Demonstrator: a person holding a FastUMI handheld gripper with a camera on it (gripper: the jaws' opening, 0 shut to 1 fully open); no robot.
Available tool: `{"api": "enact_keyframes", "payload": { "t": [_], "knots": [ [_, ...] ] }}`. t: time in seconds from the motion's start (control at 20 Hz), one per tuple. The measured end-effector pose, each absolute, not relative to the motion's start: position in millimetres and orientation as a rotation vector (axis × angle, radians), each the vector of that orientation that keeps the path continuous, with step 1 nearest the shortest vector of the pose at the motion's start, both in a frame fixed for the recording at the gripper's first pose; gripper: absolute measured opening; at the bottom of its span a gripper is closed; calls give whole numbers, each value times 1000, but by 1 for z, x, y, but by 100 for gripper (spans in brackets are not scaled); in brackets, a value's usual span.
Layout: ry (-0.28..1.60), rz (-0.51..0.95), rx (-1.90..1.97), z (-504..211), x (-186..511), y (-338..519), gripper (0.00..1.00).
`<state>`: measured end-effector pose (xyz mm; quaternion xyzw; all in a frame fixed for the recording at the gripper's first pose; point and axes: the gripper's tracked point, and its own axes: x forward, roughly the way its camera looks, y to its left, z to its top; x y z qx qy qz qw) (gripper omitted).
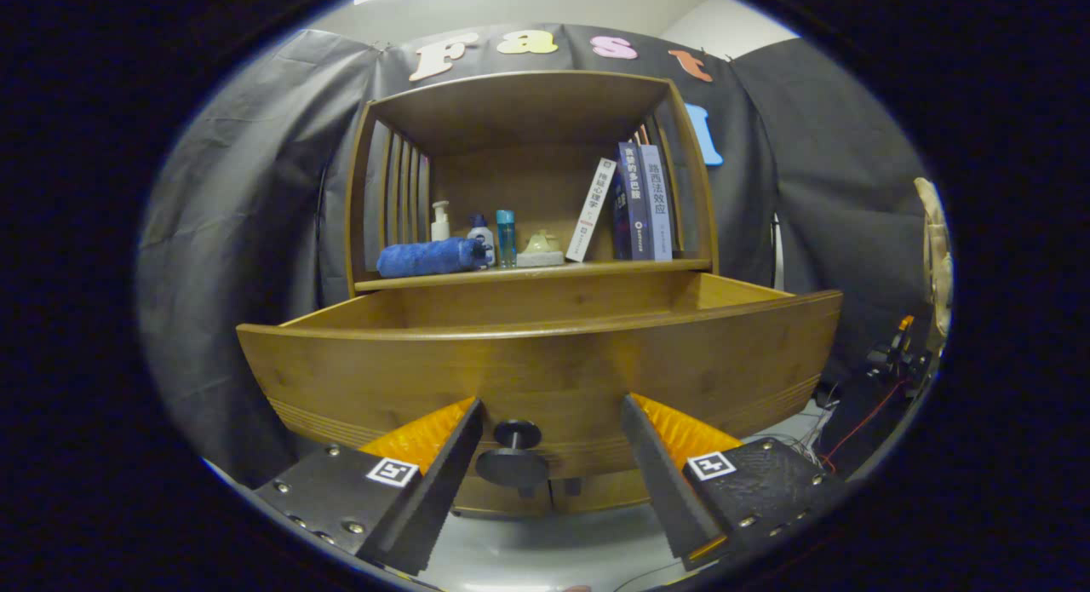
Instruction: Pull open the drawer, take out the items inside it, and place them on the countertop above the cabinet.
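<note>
Gripper point(552, 451) held low and level, pointing straight at the drawer point(545, 366) front, fingers spread wide w/ nothing pinched. Dark round knob point(515, 456) sits in the gap between the two fingertips, nearer the left finger, touching neither as far as can be told. Drawer is pulled out toward the gripper, its curved wooden front just ahead of the fingers; the top rim hides the inside, so contents can't be seen from this low angle. Behind and above the drawer is the countertop point(588, 270), which is the floor of an open wooden cabinet point(519, 106) w/ slatted sides. On the countertop, left to right: rolled blue towel point(428, 257) lying flat, white pump bottle point(440, 221) upright behind it, small white bottle w/ blue cap point(482, 236) touching the towel's right end, slim teal bottle point(506, 238) upright just beside that, pale green dish-like item point(542, 248), then a white book point(591, 209) leaning right against two upright dark and grey-blue books point(643, 202) at the right side. Grey floor point(528, 558) below the fingers; cables point(860, 426) and gear beyond the drawer's right end.
</note>
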<state>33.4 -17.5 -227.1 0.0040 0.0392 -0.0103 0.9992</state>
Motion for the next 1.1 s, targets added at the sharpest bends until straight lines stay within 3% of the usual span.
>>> {"api": "enact_keyframes", "payload": {
  "t": [1.1],
  "knots": [
    [60,8,80,-221,65,-18,99]
  ]
}}
